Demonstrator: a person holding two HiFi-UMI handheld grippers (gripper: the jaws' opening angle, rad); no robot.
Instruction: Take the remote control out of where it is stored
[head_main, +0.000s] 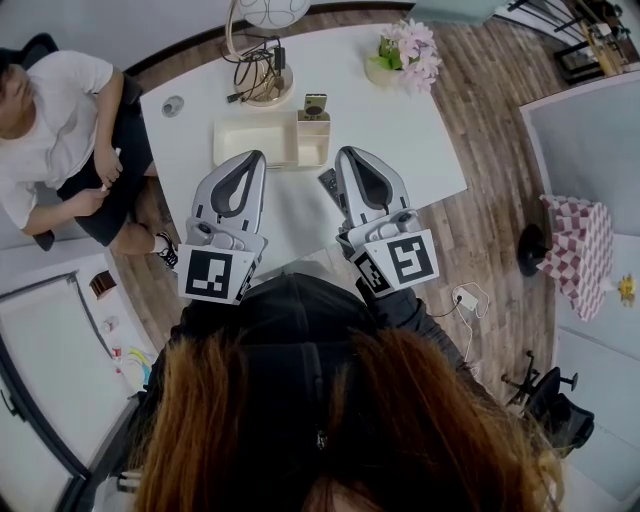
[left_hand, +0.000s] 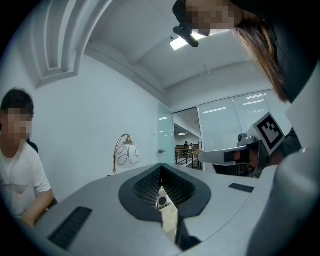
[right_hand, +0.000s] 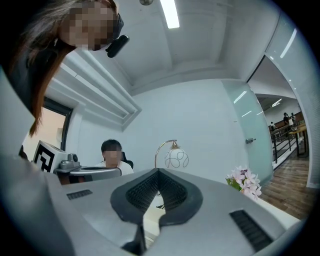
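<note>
"Where did the remote (head_main: 315, 103) sit?"

"Upright in the little white holder (head_main: 312, 147) on the table (head_main: 420, 130), untouched, just beyond and between the tips of the left gripper (head_main: 254, 157) and right gripper (head_main: 348, 153)."

"And the fingers?"

"Pressed together on both, pinching nothing. The reach looked not yet begun; one gripper would need to spread and come at the remote's top."
</note>
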